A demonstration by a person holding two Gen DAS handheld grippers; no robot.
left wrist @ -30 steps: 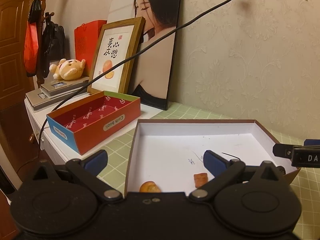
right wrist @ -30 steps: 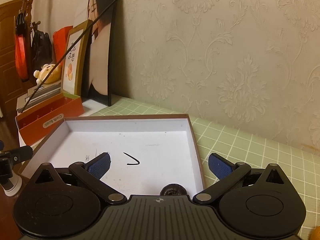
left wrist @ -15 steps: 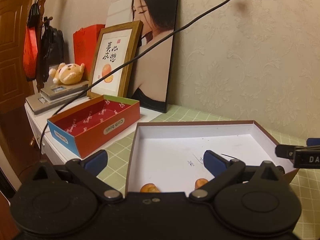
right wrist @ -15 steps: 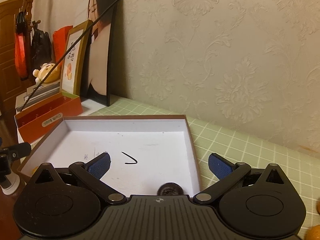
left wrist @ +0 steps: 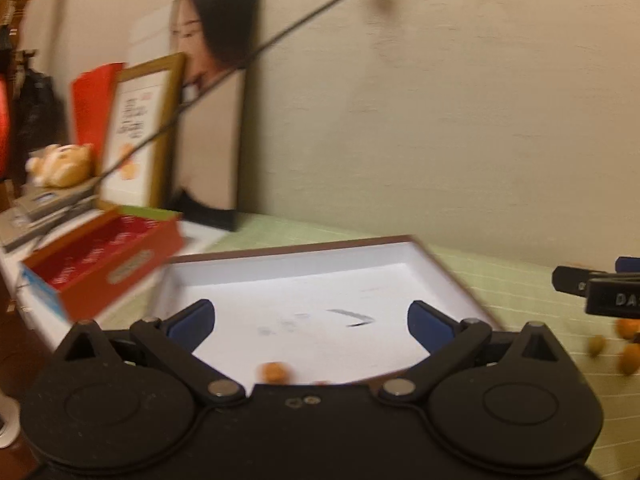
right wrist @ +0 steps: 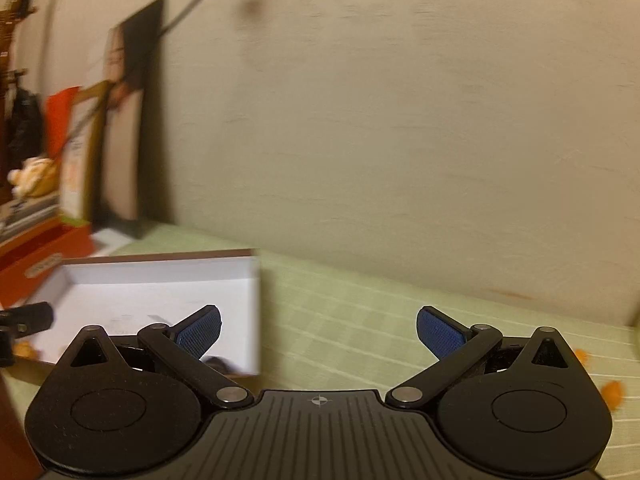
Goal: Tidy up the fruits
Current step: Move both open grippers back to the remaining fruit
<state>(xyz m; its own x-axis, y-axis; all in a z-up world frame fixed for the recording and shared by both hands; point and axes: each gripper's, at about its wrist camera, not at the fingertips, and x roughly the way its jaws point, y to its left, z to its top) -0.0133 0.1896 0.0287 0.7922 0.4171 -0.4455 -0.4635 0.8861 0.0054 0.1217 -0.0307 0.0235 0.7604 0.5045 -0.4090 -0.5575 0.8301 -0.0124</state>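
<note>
Both views have swung to the right since half a second ago and are smeared with motion. The white tray (left wrist: 280, 268), which filled the middle of each view, now sits left of centre, and bare green desk (right wrist: 360, 320) fills the right wrist view. I take that to mean both hands are leaving the tray to fetch more fruit from the loose pile on the right.

Largest first: one desk against a papered wall, one tall portrait (left wrist: 216, 100), one framed print (left wrist: 140, 128), one white tray and one red box (left wrist: 100, 256) left of it, standing empty as far as I can see.

The left gripper (left wrist: 310, 320) hangs over the tray's near edge, jaws spread wide with nothing between them. The right gripper (right wrist: 318, 330) is spread just as wide and empty too, now over bare desk just right of the tray; its tip also pokes into the left view at the right edge.

Fruit: in the tray I count one orange piece (left wrist: 274, 372) by the near wall, with a sliver of a second beside it, and one dark round thing (right wrist: 216, 362) in the near right corner. Out on the desk to the right are about three small orange pieces (left wrist: 628, 356), blurred, so the count is loose. Those look like the ones yet to be sorted.
</note>
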